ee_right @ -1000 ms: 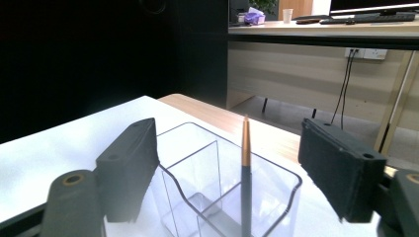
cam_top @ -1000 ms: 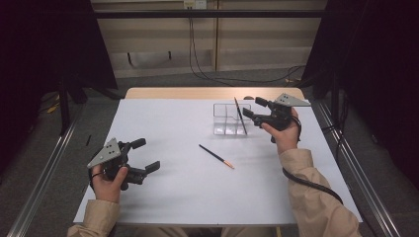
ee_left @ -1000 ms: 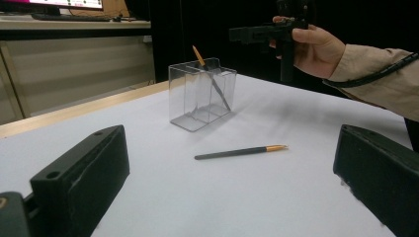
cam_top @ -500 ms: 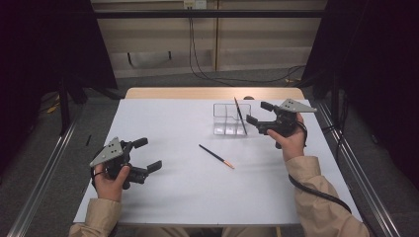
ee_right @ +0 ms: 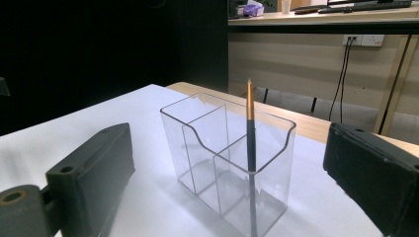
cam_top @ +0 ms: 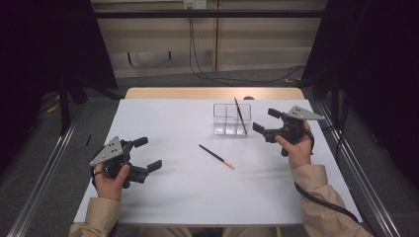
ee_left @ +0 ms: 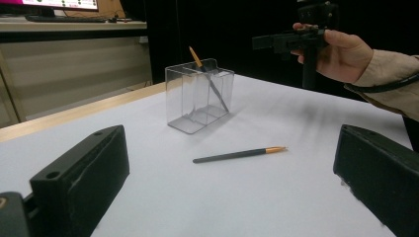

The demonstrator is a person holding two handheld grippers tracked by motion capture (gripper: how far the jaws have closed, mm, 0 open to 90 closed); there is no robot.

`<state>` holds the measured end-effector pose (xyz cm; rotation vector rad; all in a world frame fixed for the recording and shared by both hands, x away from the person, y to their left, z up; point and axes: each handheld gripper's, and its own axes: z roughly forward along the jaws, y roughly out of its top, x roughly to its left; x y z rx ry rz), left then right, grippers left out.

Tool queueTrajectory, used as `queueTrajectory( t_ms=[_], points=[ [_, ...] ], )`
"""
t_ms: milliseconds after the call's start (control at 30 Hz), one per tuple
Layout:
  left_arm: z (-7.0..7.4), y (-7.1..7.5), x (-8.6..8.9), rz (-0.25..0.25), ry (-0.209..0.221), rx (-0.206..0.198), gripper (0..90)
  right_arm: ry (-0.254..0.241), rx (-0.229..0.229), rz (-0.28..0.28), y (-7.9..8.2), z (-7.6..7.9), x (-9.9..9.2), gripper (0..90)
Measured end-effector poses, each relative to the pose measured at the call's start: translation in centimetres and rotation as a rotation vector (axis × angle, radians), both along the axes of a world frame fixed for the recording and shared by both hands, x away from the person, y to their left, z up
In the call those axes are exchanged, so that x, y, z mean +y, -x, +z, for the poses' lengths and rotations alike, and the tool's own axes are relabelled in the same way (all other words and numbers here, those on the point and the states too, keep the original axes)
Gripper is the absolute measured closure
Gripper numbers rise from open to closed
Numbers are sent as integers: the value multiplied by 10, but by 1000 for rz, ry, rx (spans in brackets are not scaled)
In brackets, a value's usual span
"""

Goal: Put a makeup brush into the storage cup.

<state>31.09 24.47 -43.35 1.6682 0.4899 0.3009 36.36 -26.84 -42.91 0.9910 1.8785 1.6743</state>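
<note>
Pencils are the job: one already stands tilted in the clear holder, leaning on its rim, and the other pencil lies flat on the white table, between your two hands. Your right gripper has just been opening and hangs released, nothing between its jaws, just beside the holder. Your left gripper rests wide open and empty too. Come down over the lying pencil's dark shaft, near its middle, jaws across it, then clench gently so it doesn't roll.
</note>
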Motion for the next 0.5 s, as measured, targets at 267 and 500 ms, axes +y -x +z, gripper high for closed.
queueTrajectory(
  t_ms=[267, 500],
  points=[
    [1, -1, 0, -2, -1, -5, 5, 0, 5, -2, 11, -2, -4, 26],
    [2, 0, 1, 0, -4, -8, 4, 26, 6, 5, 21, -2, -8, 16]
  ],
)
